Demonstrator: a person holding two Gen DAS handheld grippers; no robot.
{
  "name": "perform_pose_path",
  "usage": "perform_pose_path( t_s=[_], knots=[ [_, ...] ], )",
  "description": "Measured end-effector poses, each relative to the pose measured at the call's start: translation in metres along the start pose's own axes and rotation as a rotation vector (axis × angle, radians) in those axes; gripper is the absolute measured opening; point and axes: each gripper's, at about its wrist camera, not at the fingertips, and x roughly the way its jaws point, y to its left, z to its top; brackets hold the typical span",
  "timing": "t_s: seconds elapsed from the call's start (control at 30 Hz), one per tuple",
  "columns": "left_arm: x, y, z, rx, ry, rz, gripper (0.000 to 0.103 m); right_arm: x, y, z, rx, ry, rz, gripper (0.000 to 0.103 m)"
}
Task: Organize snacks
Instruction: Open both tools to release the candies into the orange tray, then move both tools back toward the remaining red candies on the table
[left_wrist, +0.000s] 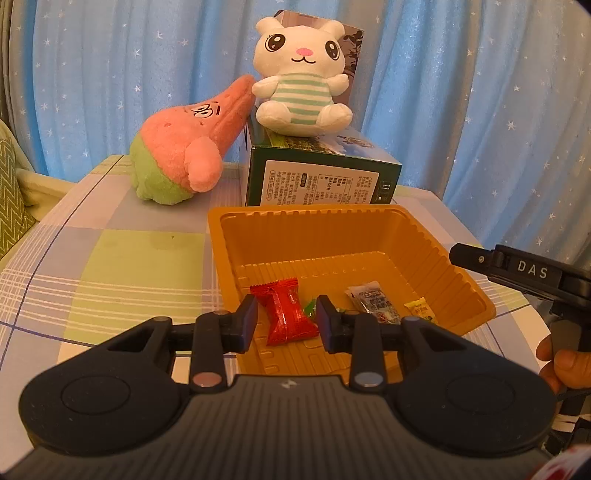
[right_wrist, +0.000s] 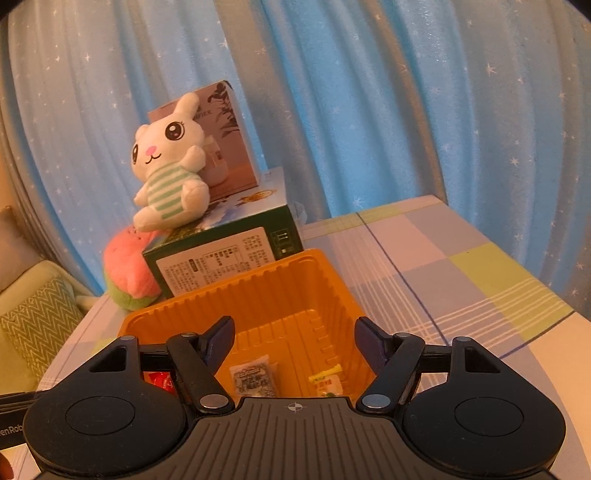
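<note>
An orange plastic tray (left_wrist: 295, 213) (right_wrist: 236, 286) stands on the checked tablecloth. A red wrapped candy (left_wrist: 288, 317) (right_wrist: 160, 380), a grey printed packet (left_wrist: 373, 301) (right_wrist: 253, 378), a yellow packet (left_wrist: 421, 312) (right_wrist: 325, 382) and a bit of green wrapper (left_wrist: 309, 307) lie in it. My left gripper (left_wrist: 286, 306) hovers over the tray's near left part. Its fingers stand a little apart, with the red candy lying on the tray floor below the gap, not pinched. My right gripper (right_wrist: 294, 326) is wide open above the tray's near side, with nothing between its fingers. In the left wrist view one right finger (left_wrist: 467, 255) reaches in from the right.
Behind the tray stands a green box (left_wrist: 321, 177) (right_wrist: 221, 254) with a white bunny plush (left_wrist: 303, 85) (right_wrist: 170, 166) on top. A pink and green plush (left_wrist: 184, 147) (right_wrist: 129, 273) leans at its left. A starred blue curtain hangs behind. A sofa cushion (right_wrist: 37, 325) lies to the left. A person's hand (left_wrist: 561, 365) holds the right gripper.
</note>
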Motion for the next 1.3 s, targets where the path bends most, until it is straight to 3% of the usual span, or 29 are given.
perform_pose_path(
  t_s=[0.5, 0.67, 0.8, 0.97, 1.3],
  knots=[
    [-0.019, -0.001, -0.008, 0.016, -0.037, 0.026, 0.036, -0.020, 0.002, -0.003, -0.005, -0.014, -0.021, 0.072],
    [-0.036, -0.002, -0.017, 0.024, -0.053, 0.042, 0.048, -0.037, 0.005, -0.012, -0.038, -0.010, -0.025, 0.072],
    [-0.053, -0.009, -0.028, 0.093, -0.071, 0.083, 0.056, -0.055, 0.004, -0.017, -0.050, -0.024, -0.036, 0.072],
    [-0.076, -0.010, -0.041, 0.097, -0.089, 0.068, 0.066, -0.079, 0.001, -0.027, -0.040, -0.011, -0.040, 0.072],
    [-0.119, -0.004, -0.082, 0.094, -0.076, 0.033, 0.077, -0.130, -0.007, -0.059, -0.037, 0.029, -0.029, 0.072]
  ],
)
